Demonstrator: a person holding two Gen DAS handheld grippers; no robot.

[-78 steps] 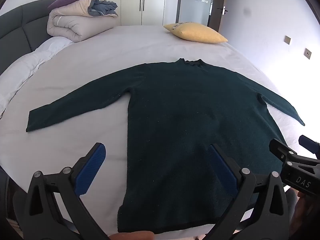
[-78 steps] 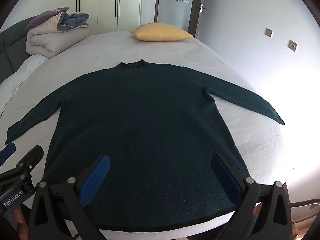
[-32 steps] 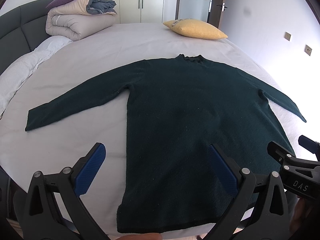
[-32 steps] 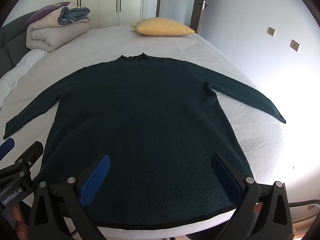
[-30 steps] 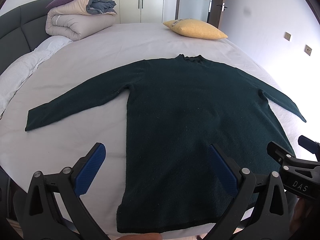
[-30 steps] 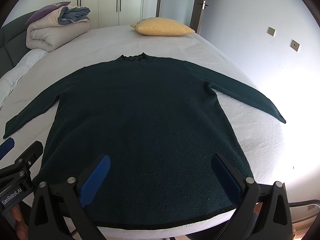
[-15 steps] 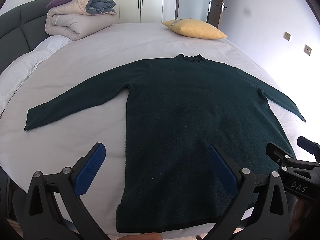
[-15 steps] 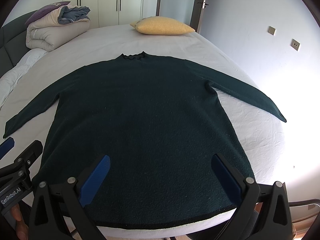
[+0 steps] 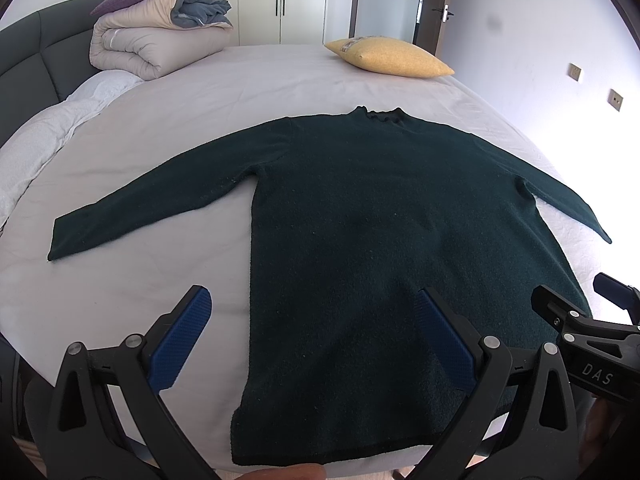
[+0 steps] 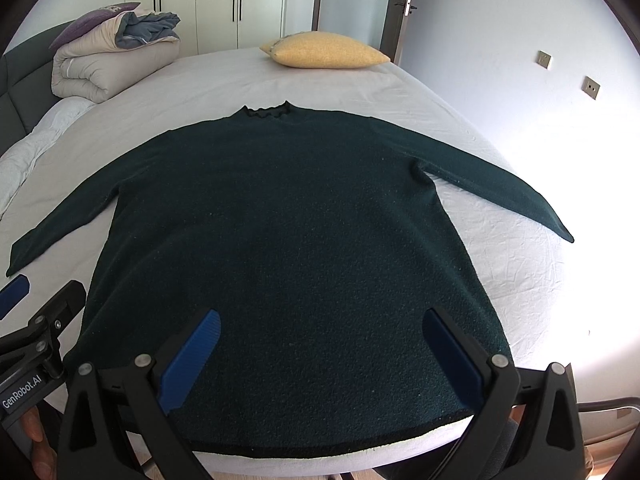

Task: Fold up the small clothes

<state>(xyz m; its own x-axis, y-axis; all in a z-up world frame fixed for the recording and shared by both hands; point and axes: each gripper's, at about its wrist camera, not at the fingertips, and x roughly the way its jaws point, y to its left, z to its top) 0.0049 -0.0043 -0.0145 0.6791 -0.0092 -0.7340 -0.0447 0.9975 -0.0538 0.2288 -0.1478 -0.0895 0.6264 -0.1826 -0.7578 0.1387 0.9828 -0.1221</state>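
Yellow pillow (image 9: 390, 57) far end — rolled duvet (image 9: 154, 46) by headboard (image 9: 28, 68).

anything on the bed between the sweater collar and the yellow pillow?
Nothing: only bare sheet lies between the sweater collar and the yellow pillow. The right wrist view shows it best; the left wrist view agrees.

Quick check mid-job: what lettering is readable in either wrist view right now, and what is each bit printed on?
"DAS": on the black body of the right gripper, seen from the left wrist view.
"GenRobot.AI": on the black body of the left gripper, seen from the right wrist view.
The dark green sweater and the yellow pillow show no readable text.
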